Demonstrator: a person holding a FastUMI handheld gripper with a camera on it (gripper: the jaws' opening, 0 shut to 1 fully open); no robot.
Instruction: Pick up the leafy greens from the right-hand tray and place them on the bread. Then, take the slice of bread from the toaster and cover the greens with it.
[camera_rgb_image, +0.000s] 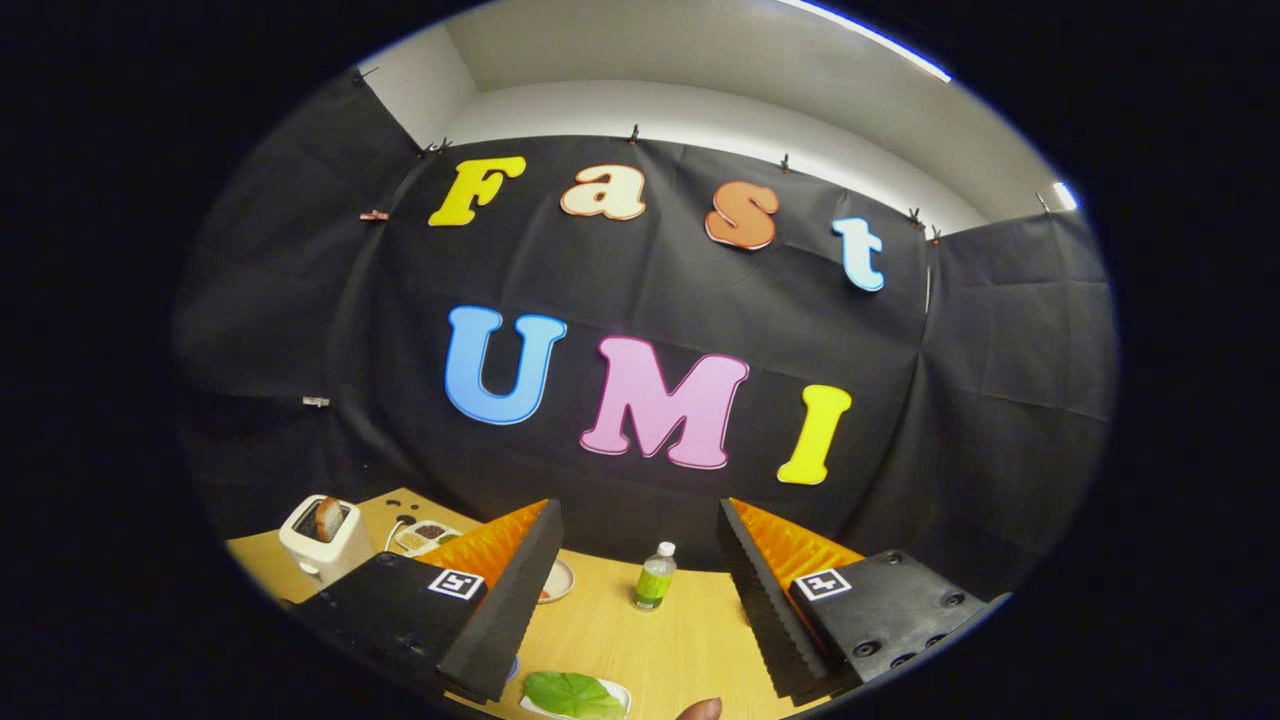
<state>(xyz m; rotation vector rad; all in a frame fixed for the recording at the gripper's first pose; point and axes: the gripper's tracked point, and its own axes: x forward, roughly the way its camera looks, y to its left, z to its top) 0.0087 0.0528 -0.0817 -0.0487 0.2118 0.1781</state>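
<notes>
Between the spread, empty fingers of the gripper (635, 590), low and near, the leafy greens (572, 694) lie on a white tray (618, 690). Step in hand: approach to the greens. Next move likely requires descent and closure. Toaster (322, 540) holds the bread slice (328, 518).

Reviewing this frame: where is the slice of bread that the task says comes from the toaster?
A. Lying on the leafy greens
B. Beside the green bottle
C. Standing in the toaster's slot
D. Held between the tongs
C: the bread slice stands up out of the slot of the white toaster, off beyond the open tongs, which hold nothing; the leafy greens lie uncovered on their tray.
</notes>
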